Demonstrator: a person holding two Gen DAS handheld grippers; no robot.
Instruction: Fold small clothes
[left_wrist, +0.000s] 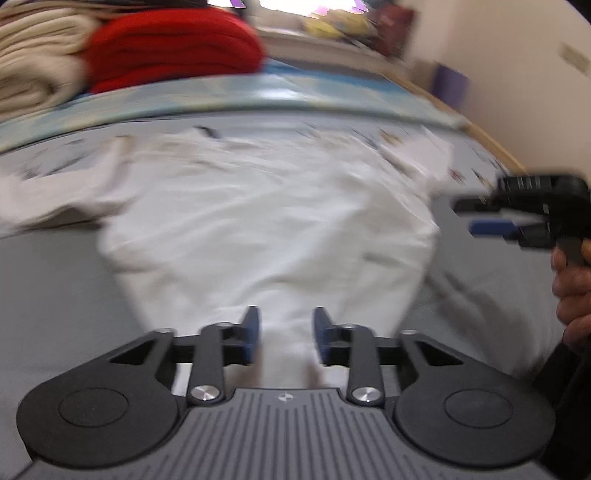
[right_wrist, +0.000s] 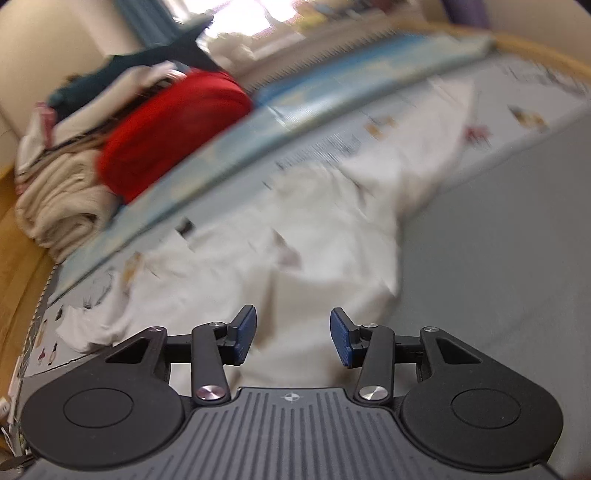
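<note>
A small white garment lies spread and wrinkled on a grey bed surface; it also shows in the right wrist view. My left gripper is open, its blue pads either side of the garment's near edge, holding nothing. My right gripper is open and empty over the garment's near part. The right gripper also shows at the right edge of the left wrist view, held by a hand, beside the garment's right side. Both views are blurred by motion.
A folded red cloth and a beige folded blanket are stacked at the back left, behind a light blue patterned strip. A printed sheet lies under the garment. A wooden bed edge and wall are at right.
</note>
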